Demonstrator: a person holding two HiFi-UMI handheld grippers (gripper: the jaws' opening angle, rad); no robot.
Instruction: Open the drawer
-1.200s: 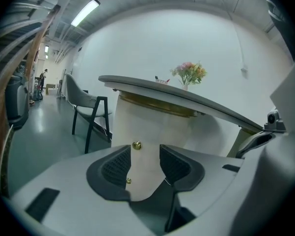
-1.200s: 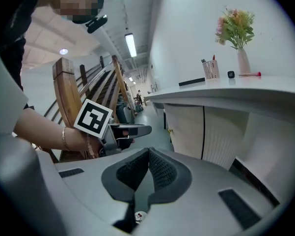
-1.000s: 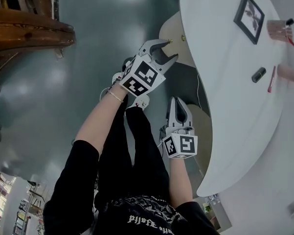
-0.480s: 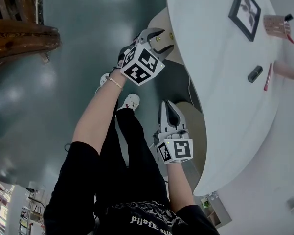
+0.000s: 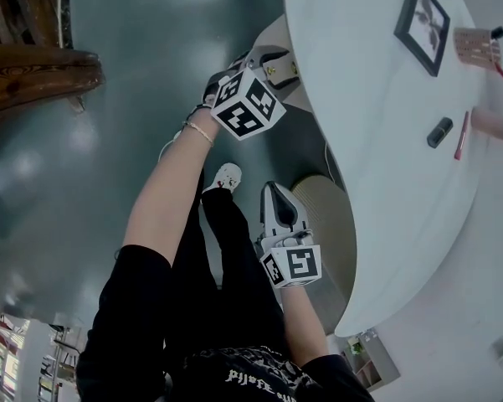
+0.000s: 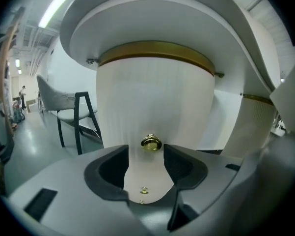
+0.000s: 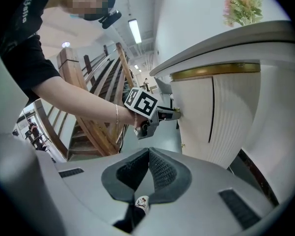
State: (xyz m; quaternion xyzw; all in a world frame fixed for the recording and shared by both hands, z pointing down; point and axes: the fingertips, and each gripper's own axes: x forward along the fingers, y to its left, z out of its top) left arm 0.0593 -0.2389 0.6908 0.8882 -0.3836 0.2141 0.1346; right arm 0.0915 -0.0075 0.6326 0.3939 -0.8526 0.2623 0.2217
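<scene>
The drawer (image 6: 156,102) is a rounded, white fluted front with a gold band along its top, under the white table. Its small brass knob (image 6: 150,142) sits right between the tips of my left gripper (image 6: 147,154). The jaws have just been opening and stand wide, and the dark pads (image 6: 119,165) do not touch the knob. In the head view my left gripper (image 5: 281,64) reaches up against the drawer front (image 5: 276,33). My right gripper (image 5: 273,193) hangs lower, shut and empty, its pads meeting (image 7: 148,156). It looks toward the left gripper (image 7: 157,114).
The white table top (image 5: 377,157) carries a framed picture (image 5: 424,23), a small black item (image 5: 440,132) and a red pen (image 5: 463,135). A second fluted cabinet (image 5: 328,224) stands beside my right gripper. Wooden stairs (image 5: 33,65) lie left, a black-legged chair (image 6: 73,113) beyond. The person's shoe (image 5: 228,177) is below.
My left gripper has moved in toward the drawer front and its jaws have spread wider round the knob. My right gripper has sunk a little, still shut.
</scene>
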